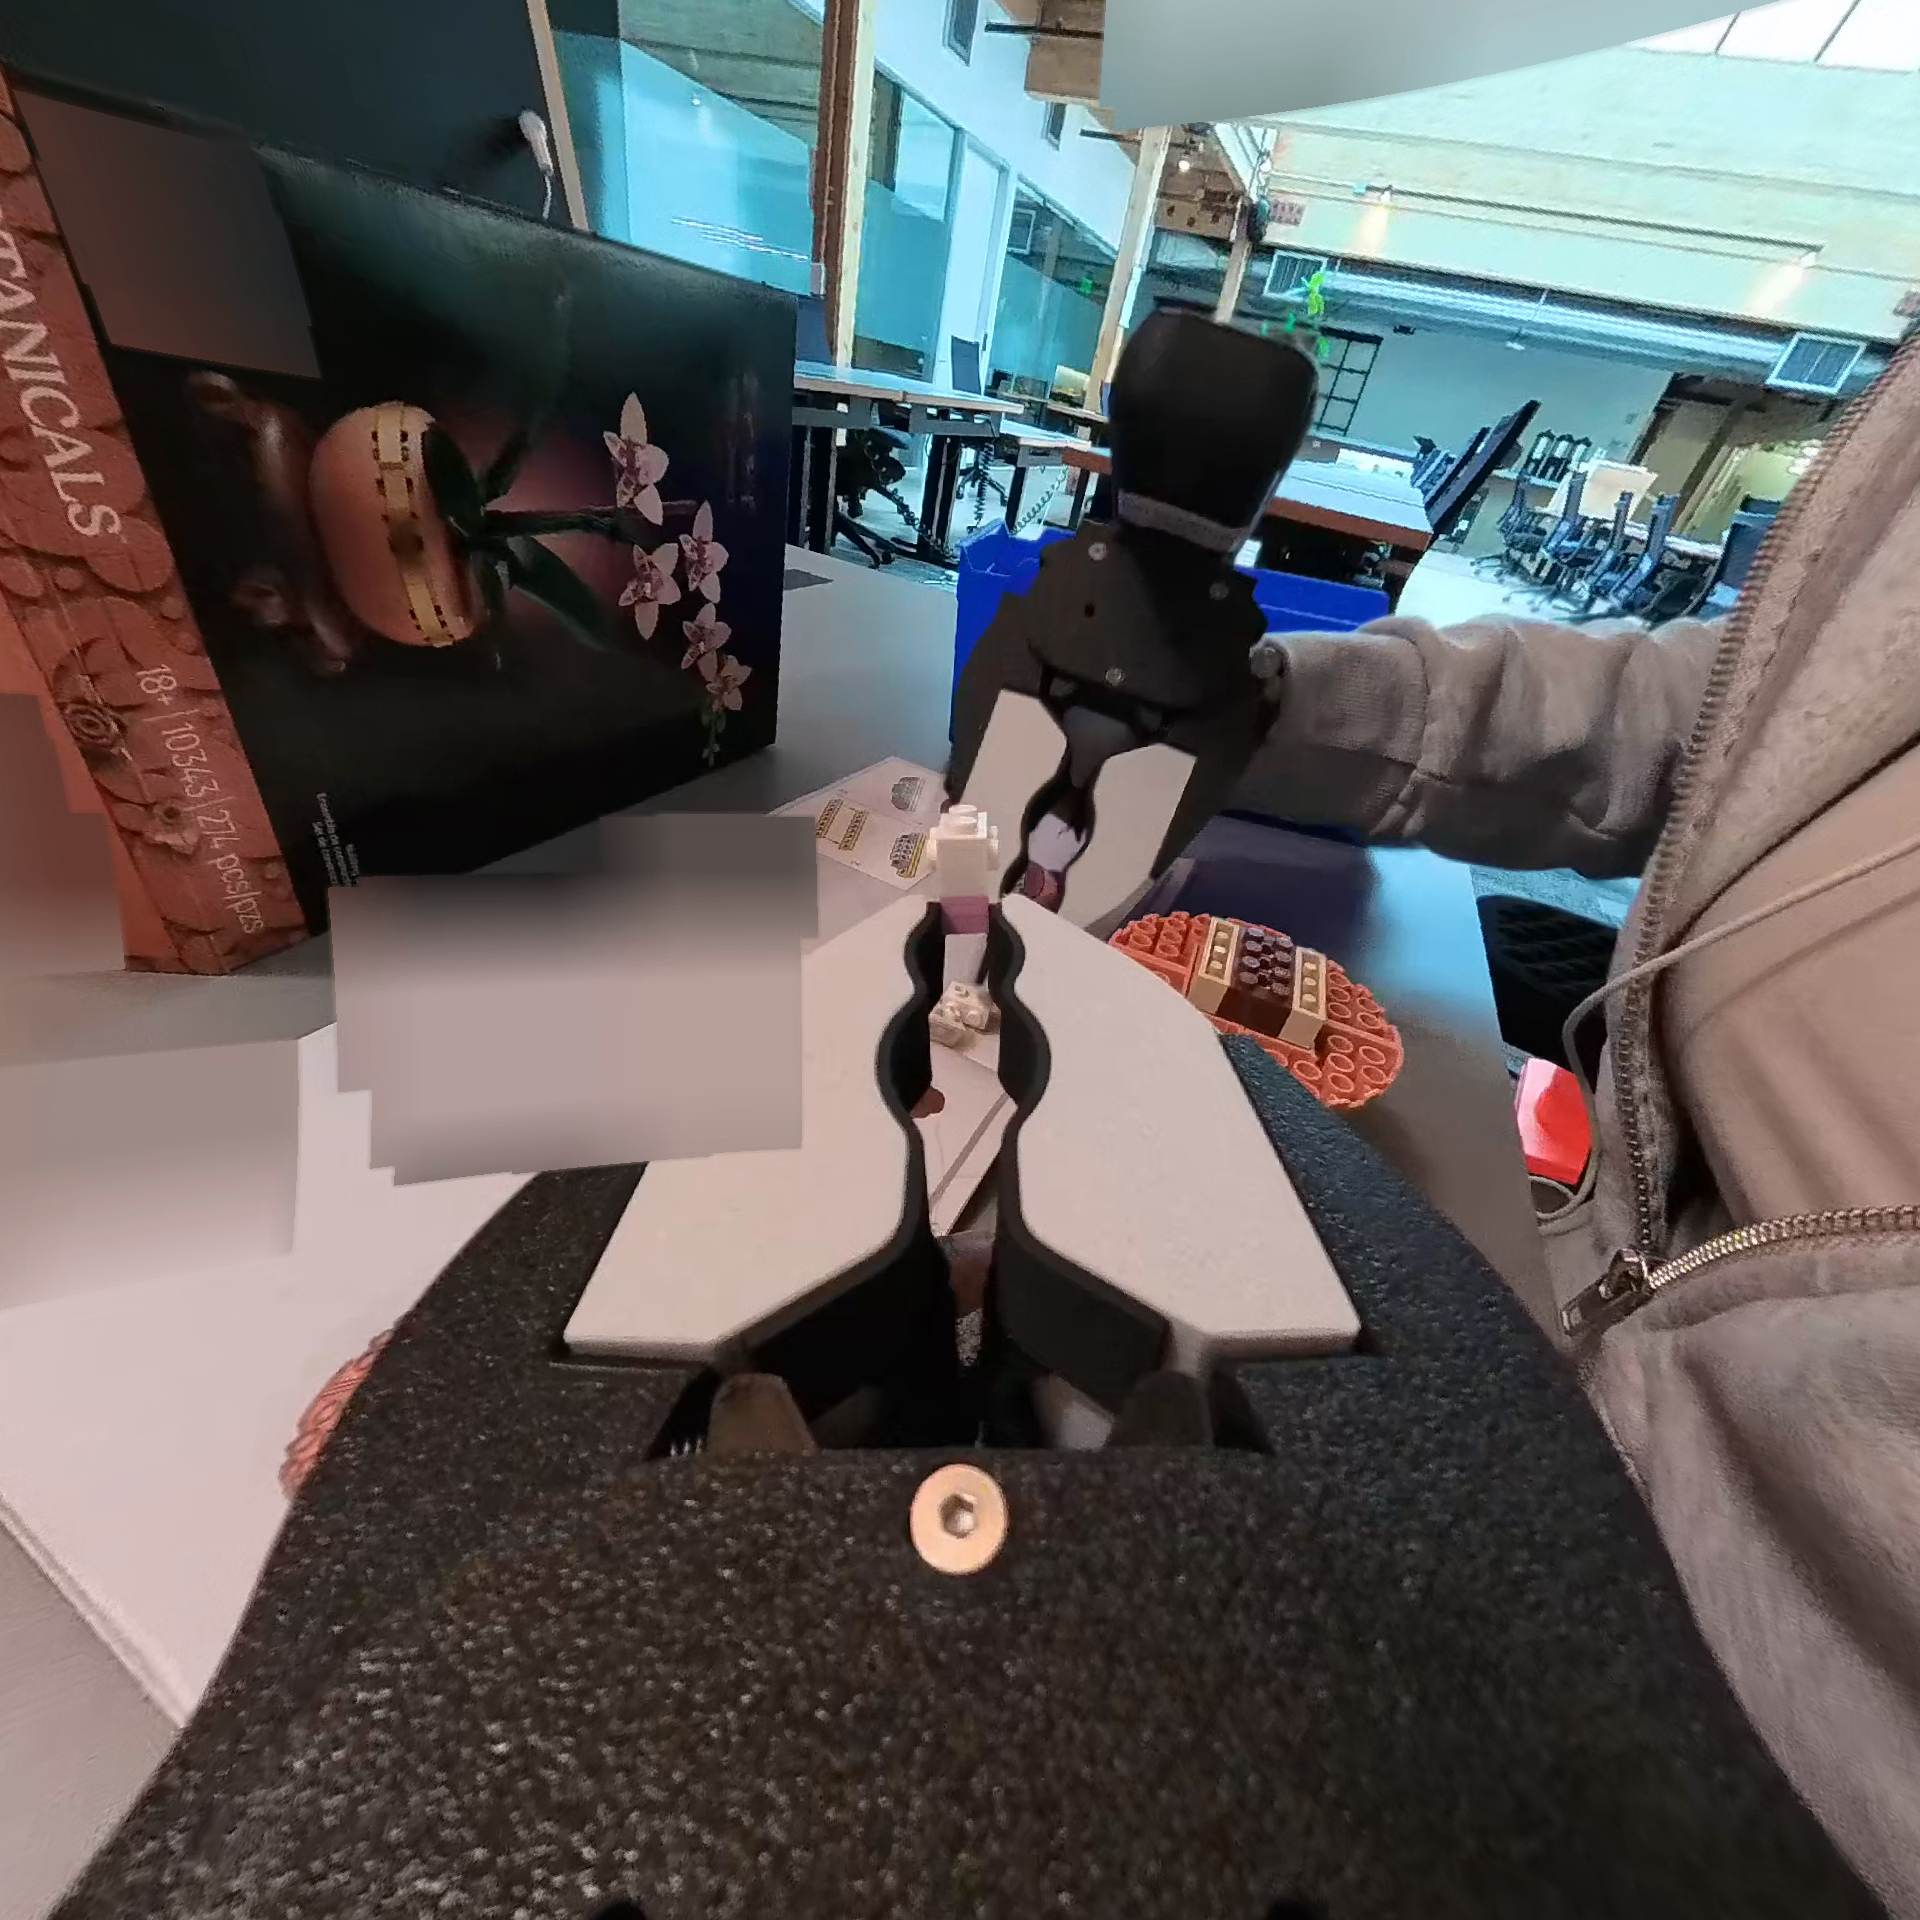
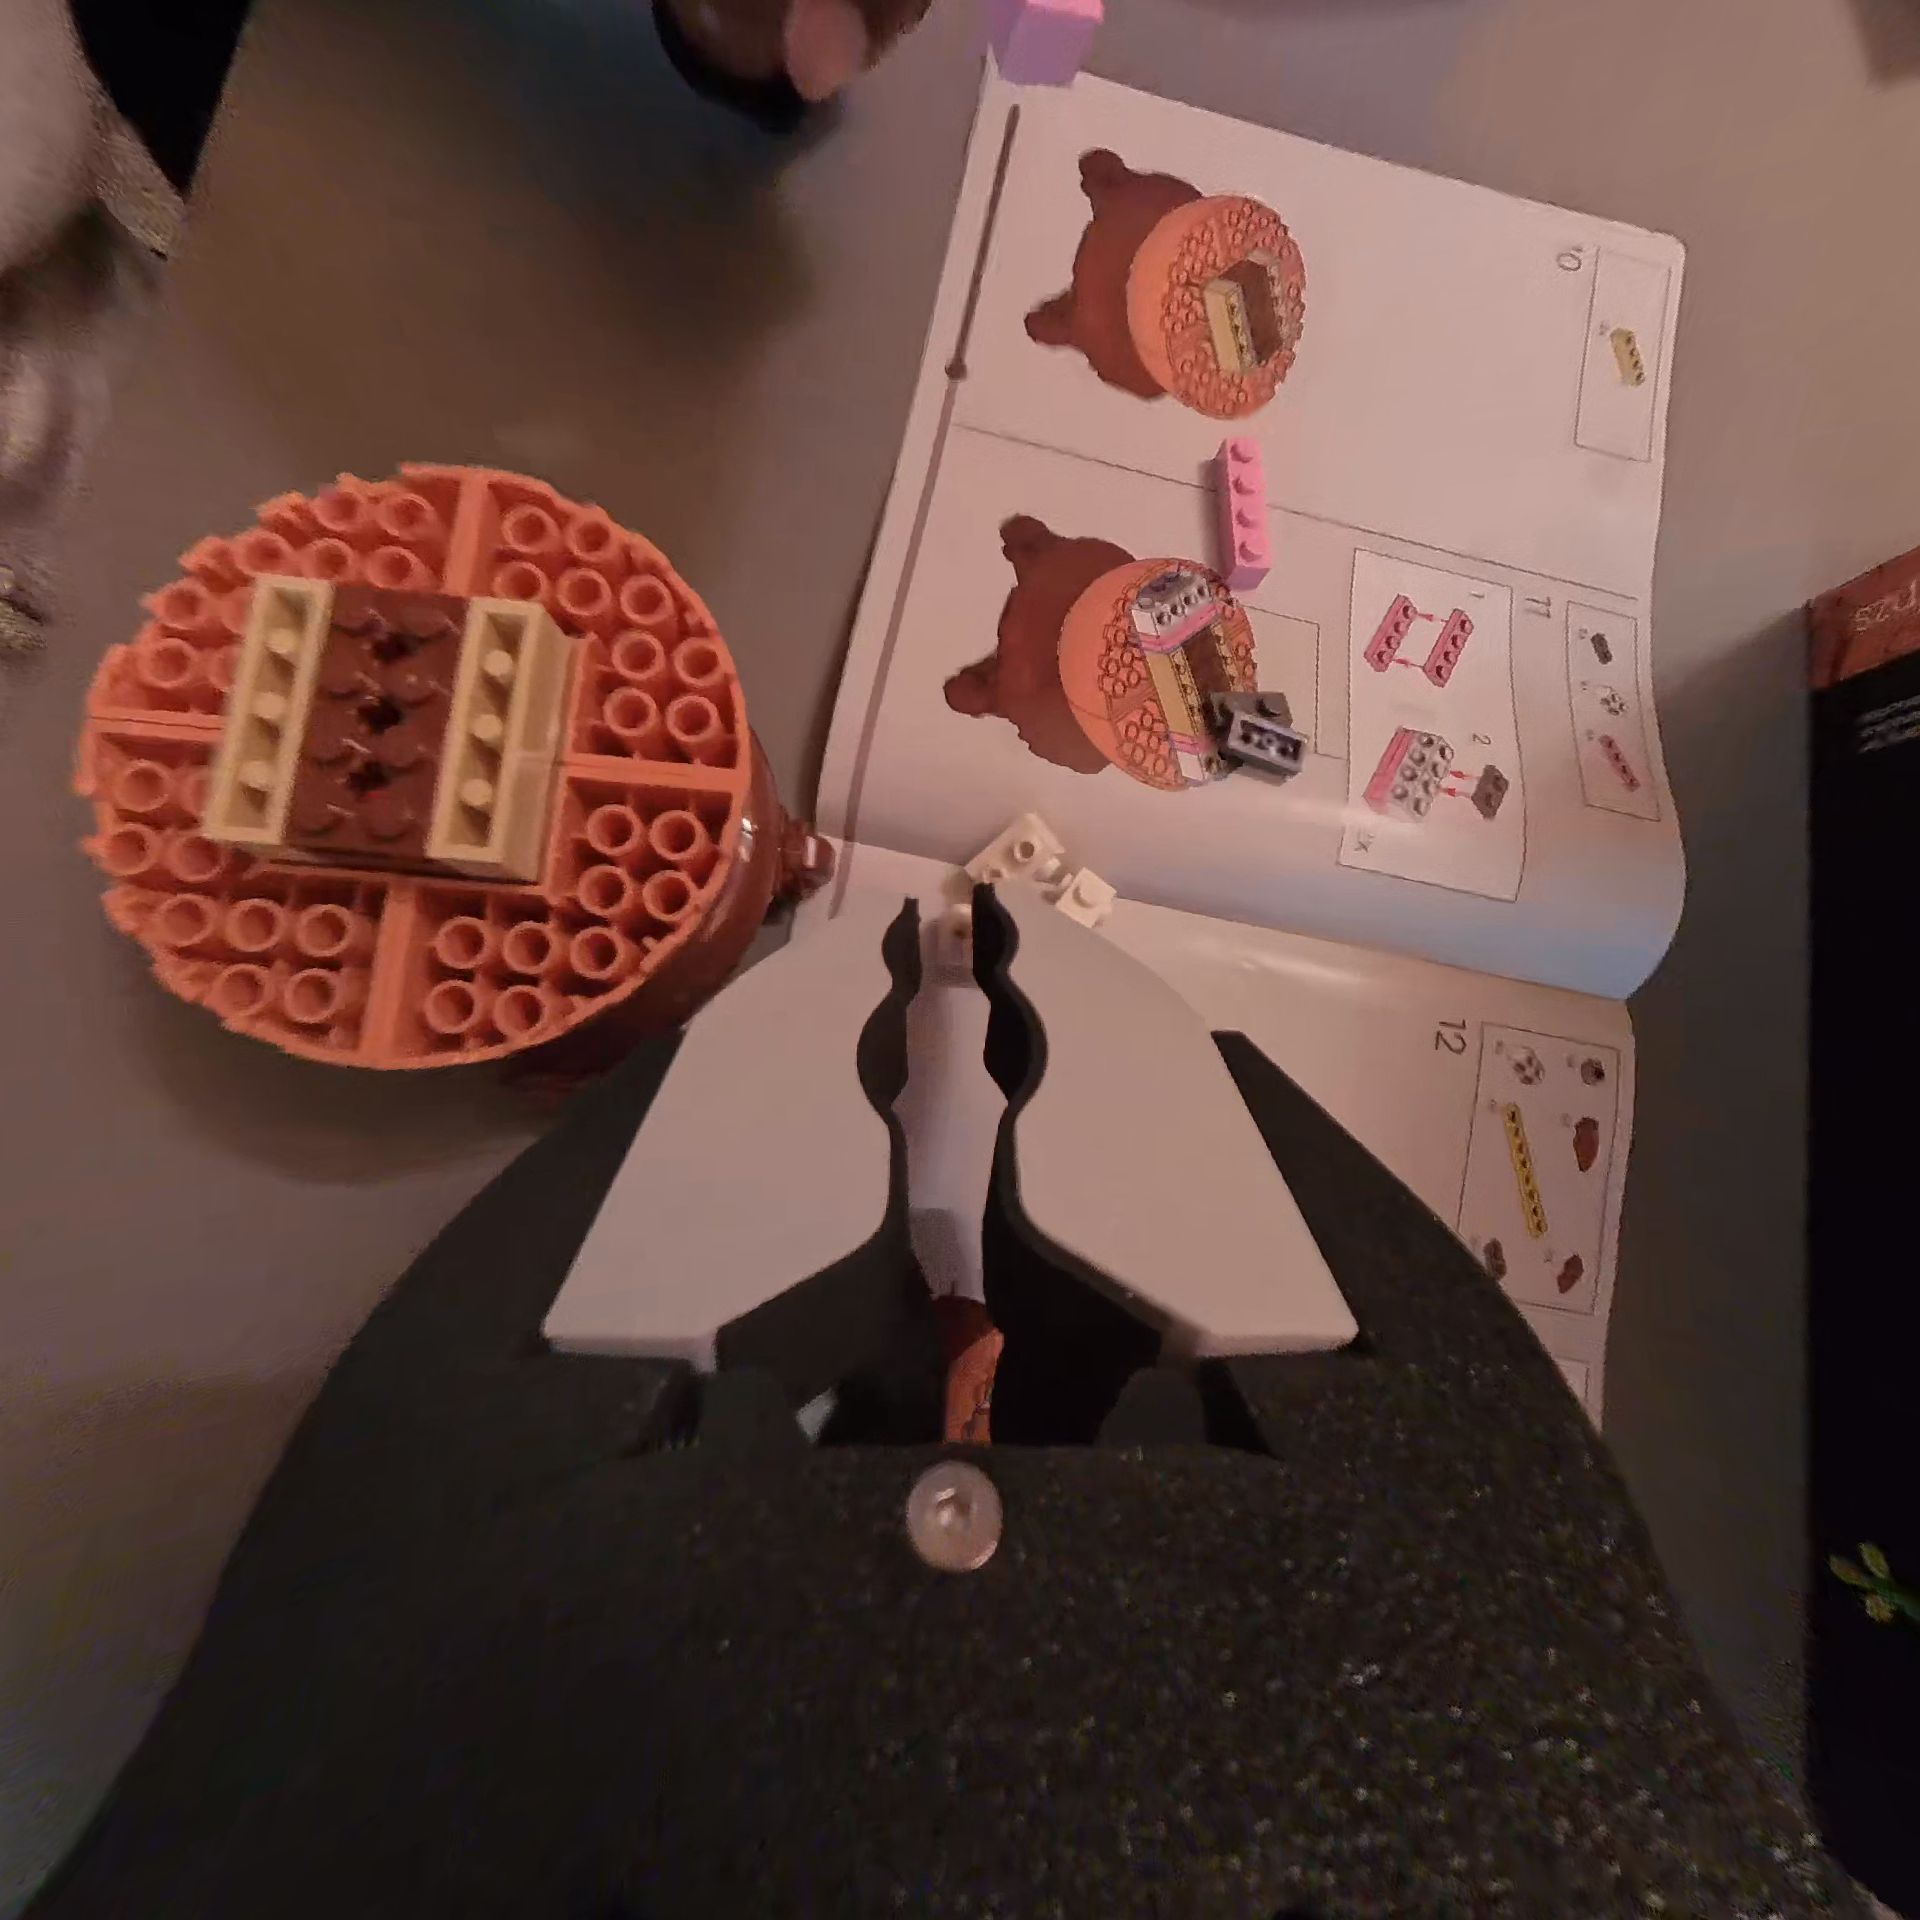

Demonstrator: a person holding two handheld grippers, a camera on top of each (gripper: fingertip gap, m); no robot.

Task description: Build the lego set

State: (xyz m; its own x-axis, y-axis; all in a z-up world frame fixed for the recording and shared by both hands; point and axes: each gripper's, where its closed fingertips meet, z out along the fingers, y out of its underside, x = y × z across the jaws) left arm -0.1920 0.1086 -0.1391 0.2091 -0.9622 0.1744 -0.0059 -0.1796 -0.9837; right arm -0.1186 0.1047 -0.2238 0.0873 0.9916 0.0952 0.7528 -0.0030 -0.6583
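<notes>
My left gripper [image 1: 966, 925] is shut on a small pink brick [image 1: 964, 920] with a white brick [image 1: 964, 847] on top, held above the open manual [image 1: 894, 831]. My right gripper [image 2: 948, 914] points down over the manual [image 2: 1351, 520], closed on a small white brick [image 2: 948, 932]. It also shows in the left wrist view [image 1: 1049, 873], just right of the held stack. The round orange pot base [image 2: 416, 769] with tan and brown bricks on it stands left of the manual; it also shows in the left wrist view [image 1: 1257, 987].
Two small white bricks [image 2: 1039, 862], a pink 1x4 brick [image 2: 1244, 509] and a grey piece [image 2: 1262, 740] lie on the manual. The dark set box [image 1: 416, 520] stands at the back left. A blue bin [image 1: 1039, 582] stands behind. A person's grey sleeve [image 1: 1507, 727] is on the right. Some 11 cm of space lies between my two pairs of fingers.
</notes>
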